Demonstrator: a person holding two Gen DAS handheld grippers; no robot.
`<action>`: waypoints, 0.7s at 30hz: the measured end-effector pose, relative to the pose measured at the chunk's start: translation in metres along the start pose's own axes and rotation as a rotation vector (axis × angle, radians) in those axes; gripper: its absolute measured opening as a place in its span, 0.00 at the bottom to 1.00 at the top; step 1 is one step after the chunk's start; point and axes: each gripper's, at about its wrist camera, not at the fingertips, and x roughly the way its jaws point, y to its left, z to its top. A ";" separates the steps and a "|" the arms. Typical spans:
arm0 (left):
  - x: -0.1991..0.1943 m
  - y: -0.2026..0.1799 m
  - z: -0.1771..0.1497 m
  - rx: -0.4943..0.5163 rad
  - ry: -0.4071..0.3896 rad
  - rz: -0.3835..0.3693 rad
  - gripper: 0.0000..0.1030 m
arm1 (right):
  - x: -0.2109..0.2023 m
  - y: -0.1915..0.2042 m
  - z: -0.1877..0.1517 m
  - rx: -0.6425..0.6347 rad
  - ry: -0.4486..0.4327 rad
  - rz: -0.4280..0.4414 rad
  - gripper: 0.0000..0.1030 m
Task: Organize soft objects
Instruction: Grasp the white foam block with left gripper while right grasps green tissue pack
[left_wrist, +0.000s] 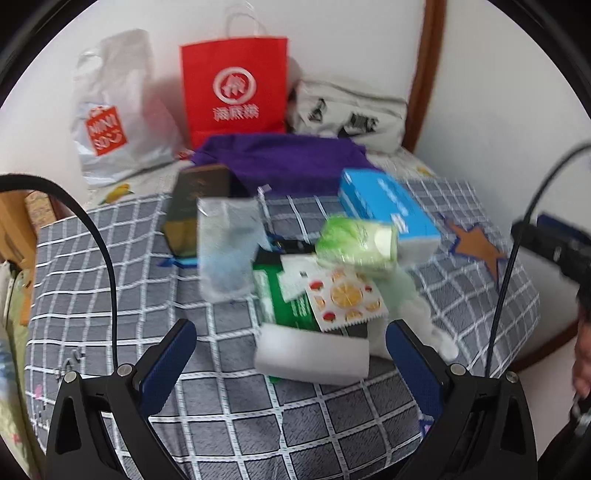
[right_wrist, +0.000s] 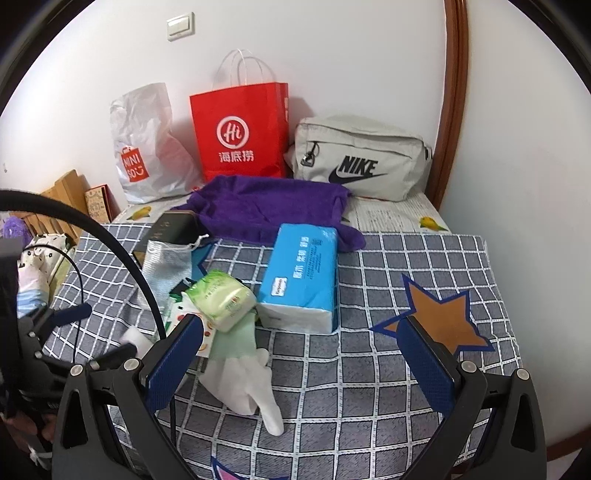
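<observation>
While both tools hang above the bed w/ nothing gripped, the pile sits mid-blanket, untouched. Left gripper (left_wrist: 291, 354): jaws spread wide, empty, aimed at a white foam block (left_wrist: 314, 356) lying just ahead of it. Right gripper (right_wrist: 303, 354): jaws spread wide, empty, over the checked blanket (right_wrist: 388, 369), w/ the glove just inside its left finger.

Soft items, clustered centre-left of blanket:
- Blue tissue pack (right_wrist: 301, 275): plastic-wrapped brick, squashy, light; prob. slick film. Best pinched across the short width, mid-body.
- Green tissue packet (right_wrist: 223, 297): small, crinkly wrap, leans against the blue pack. Light; grab across the narrow sides.
- White/green glove (right_wrist: 243, 369): limp, flat, fingers splayed toward camera. Will drape & dangle; take at cuff or bunch the palm.
- Purple towel (right_wrist: 266, 206): terry-looking, rumpled, behind the pile; blue pack's far end overlaps its edge. Floppy, needs a fold pinched.
- Silver drawstring pouch (right_wrist: 166, 266): thin, shiny fabric, looks nearly see-through in the left view (blurred).
- Fruit-print sachet (left_wrist: 345, 301) on a green pack (left_wrist: 284, 299): flat, serrated edge; hard to nip off the blanket.

Dark stiff box (right_wrist: 166, 230) at back-left isn't soft. Against wall: Miniso plastic bag (right_wrist: 147, 155), red paper bag (right_wrist: 240, 133), grey Nike pouch (right_wrist: 362, 158) – likely containers.
</observation>
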 end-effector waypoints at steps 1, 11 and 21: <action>0.007 -0.003 -0.003 0.016 0.016 0.001 1.00 | 0.002 -0.001 -0.001 0.002 0.005 -0.002 1.00; 0.050 -0.019 -0.013 0.126 0.114 0.008 1.00 | 0.028 -0.018 -0.008 0.020 0.064 -0.021 1.00; 0.061 0.002 -0.014 0.075 0.111 -0.056 0.78 | 0.061 -0.001 -0.016 -0.018 0.120 0.075 1.00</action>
